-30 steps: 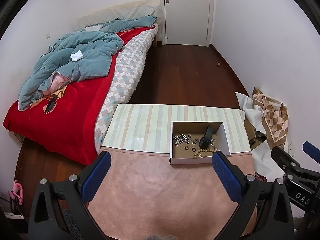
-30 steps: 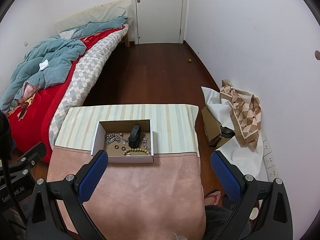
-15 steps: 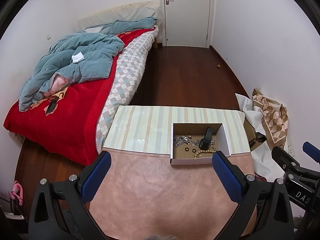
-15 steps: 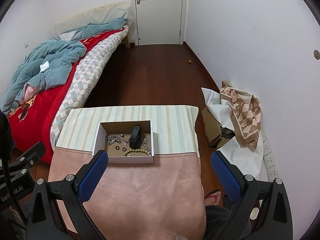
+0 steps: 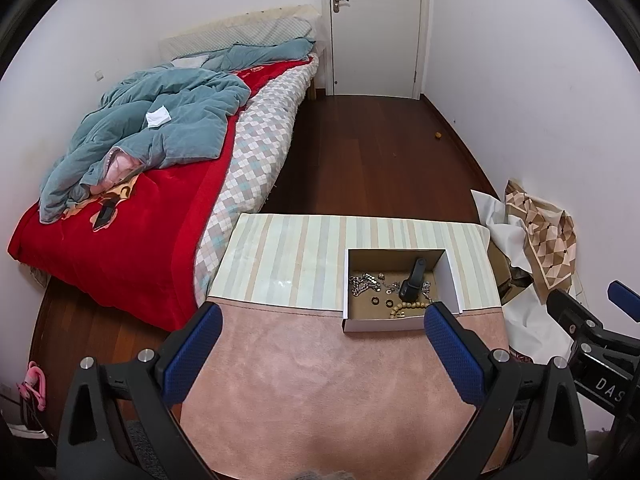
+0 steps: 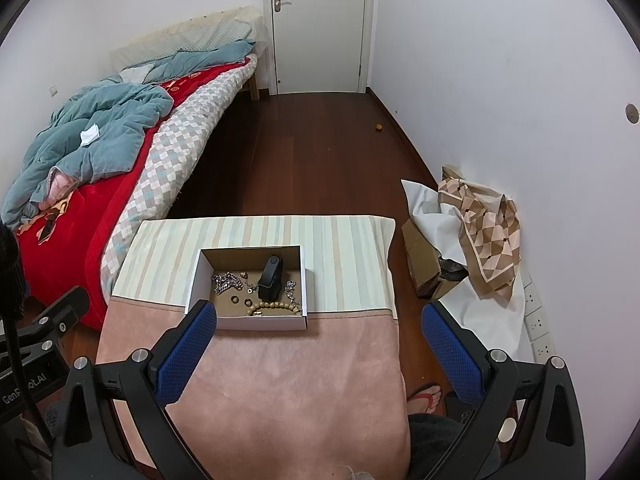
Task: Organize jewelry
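A shallow white cardboard box (image 5: 382,325) (image 6: 264,323) sits on the table where the striped cloth meets the pink cloth. Inside lie a black watch band (image 5: 412,280) (image 6: 270,277), a silver chain (image 5: 362,285) (image 6: 226,281), a wooden bead bracelet (image 5: 406,307) (image 6: 272,306), small dark rings (image 5: 375,301) (image 6: 235,299) and other small pieces. My left gripper (image 5: 322,354) is open and empty, held above the pink cloth short of the box. My right gripper (image 6: 318,354) is open and empty, likewise short of the box.
The table carries a pink cloth (image 5: 320,380) near me and a striped cloth (image 5: 288,256) beyond. A bed (image 5: 132,220) with a red cover stands to the left. A patterned scarf (image 6: 486,228), white sheet and cardboard box lie on the floor at the right wall.
Both views have shifted very slightly; the box and its contents have not moved. Both grippers stay open.
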### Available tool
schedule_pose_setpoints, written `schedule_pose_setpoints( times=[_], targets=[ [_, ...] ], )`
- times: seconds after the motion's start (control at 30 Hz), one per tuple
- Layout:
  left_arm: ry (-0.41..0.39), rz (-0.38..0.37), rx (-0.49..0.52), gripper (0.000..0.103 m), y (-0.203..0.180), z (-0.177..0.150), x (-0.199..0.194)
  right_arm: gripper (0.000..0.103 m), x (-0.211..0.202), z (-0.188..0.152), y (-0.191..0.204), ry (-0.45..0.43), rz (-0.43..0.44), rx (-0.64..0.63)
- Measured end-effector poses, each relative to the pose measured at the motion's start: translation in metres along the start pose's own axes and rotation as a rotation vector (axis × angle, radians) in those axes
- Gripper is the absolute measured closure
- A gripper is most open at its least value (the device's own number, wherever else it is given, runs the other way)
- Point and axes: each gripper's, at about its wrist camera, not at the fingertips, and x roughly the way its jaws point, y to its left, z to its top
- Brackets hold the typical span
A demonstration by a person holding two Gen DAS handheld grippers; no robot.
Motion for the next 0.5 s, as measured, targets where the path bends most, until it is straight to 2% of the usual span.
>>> schedule_pose_setpoints(
  times=[0.5],
  targets=[
    [0.003, 0.0, -0.009, 0.0, 0.0018, -0.0045, -0.0004, 0.0, -0.0017, 0.0015, -0.0034, 0.0, -0.001, -0.002]
  ],
)
